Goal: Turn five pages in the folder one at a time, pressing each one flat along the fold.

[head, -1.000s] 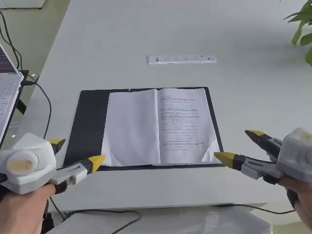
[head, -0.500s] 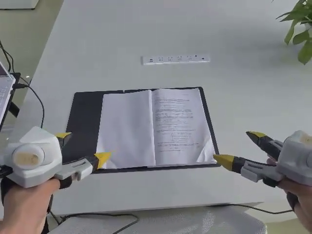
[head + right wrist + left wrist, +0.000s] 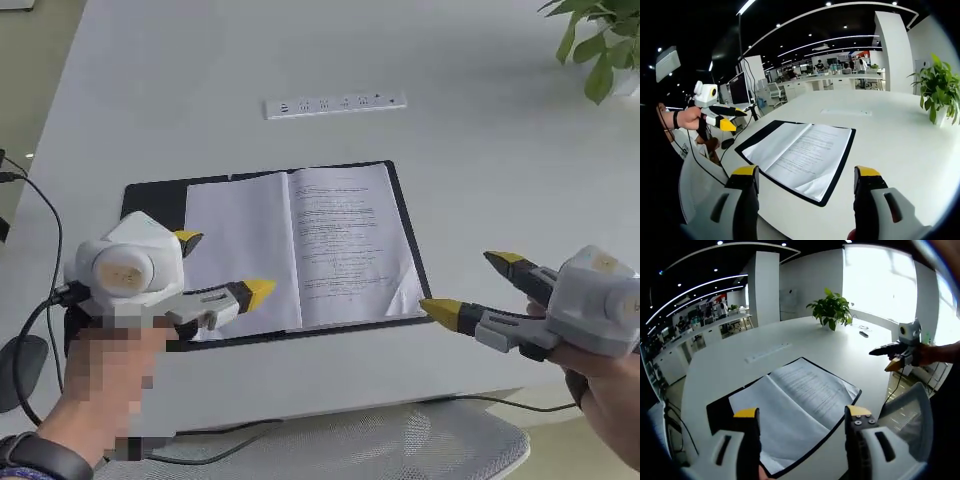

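Note:
A black folder (image 3: 155, 200) lies open on the white table, with a blank page (image 3: 240, 240) on its left side and a printed page (image 3: 350, 240) on its right. My left gripper (image 3: 222, 268) hovers open over the folder's lower left part, empty. My right gripper (image 3: 470, 285) is open and empty, just off the folder's lower right corner. The folder (image 3: 800, 395) lies ahead of the left jaws, and the right gripper (image 3: 892, 352) shows beyond it. In the right gripper view the folder (image 3: 800, 150) lies ahead, with the left gripper (image 3: 722, 117) at the far left.
A white power strip (image 3: 335, 103) lies beyond the folder. A potted plant (image 3: 600, 40) stands at the far right. Cables (image 3: 40, 260) hang at the table's left edge. A mesh chair (image 3: 380, 445) sits below the near edge. The table (image 3: 480, 150) is bare around the folder.
My left gripper has moved up and right, from the table's near edge to over the folder's lower left part. The right gripper has kept its place at the folder's corner. The head camera has shifted.

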